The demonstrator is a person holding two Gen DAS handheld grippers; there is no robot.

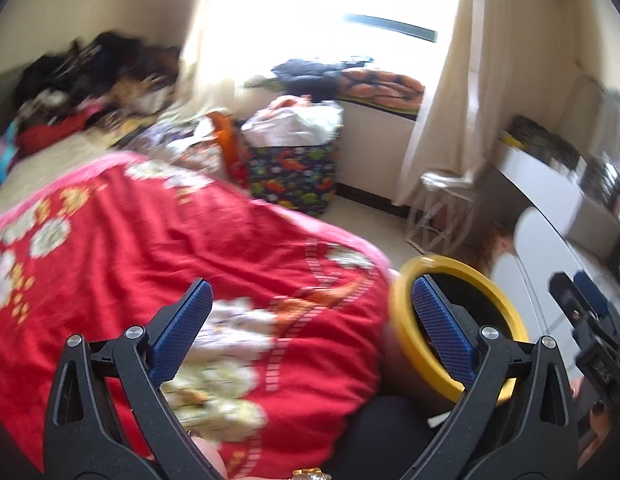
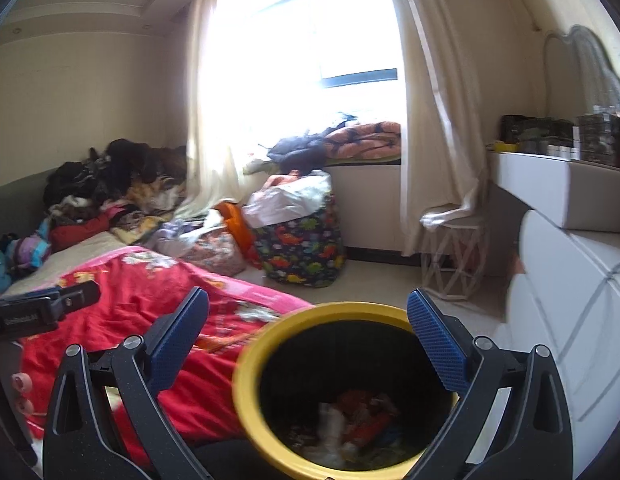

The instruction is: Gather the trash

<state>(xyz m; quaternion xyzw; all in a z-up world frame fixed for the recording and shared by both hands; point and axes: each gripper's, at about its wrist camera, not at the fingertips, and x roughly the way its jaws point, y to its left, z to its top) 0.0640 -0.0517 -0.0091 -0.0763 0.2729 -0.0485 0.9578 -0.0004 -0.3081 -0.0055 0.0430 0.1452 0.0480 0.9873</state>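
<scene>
Yellow-rimmed bin (image 2: 245, 384) under parted right fingers (image 2: 438, 344) holds crumpled trash (image 2: 358, 424).

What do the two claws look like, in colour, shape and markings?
Both look alike. The left claw has two black plastic arms with triangular cut-outs and round silver rivets, and each finger carries a blue pad with a fine grid texture. The right claw has the same build. Its view also shows small white lettering, too blurred to read, on the other claw's black body.
</scene>
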